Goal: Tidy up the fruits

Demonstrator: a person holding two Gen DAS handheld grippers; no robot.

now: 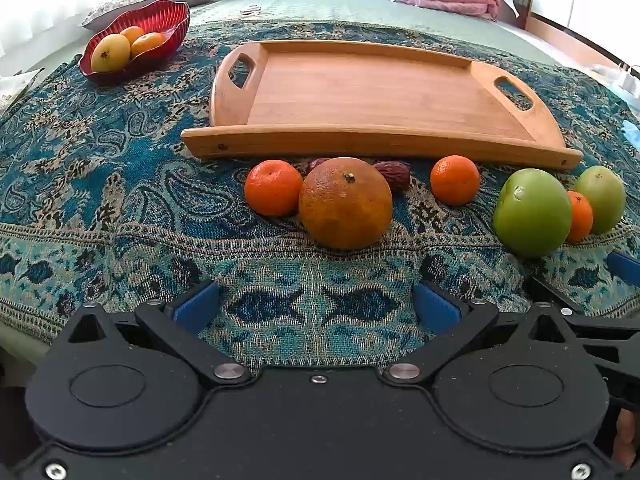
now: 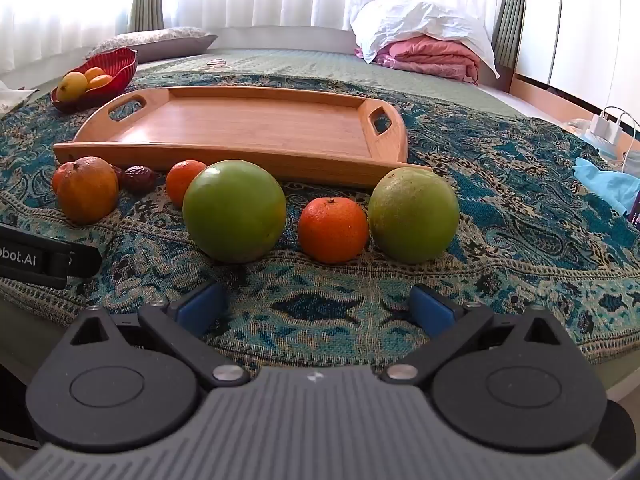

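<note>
- Left tongs (image 1: 316, 306) hanging wide open, gripping nothing, w/ big orange (image 1: 345, 203) just ahead.
- Right tongs (image 2: 316, 308) also gaping, empty, facing small mandarin (image 2: 333, 229) sitting btwn two green fruits (image 2: 234, 211).
- Wooden tray (image 1: 360, 92) lying on bed's patterned cloth (image 1: 100, 168); loose fruit lining its near edge.
- Red bowl (image 1: 160, 16) sitting beyond tray's left handle, holding fruit.

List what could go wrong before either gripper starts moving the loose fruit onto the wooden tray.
1. The green fruit and the small mandarin sit close together; closing on one may nudge the other into rolling on the patterned cloth.
2. The large orange hides the dates behind it, so reaching them could knock it.
3. The wooden tray has a raised rim; fruit carried low might clip it.
</note>
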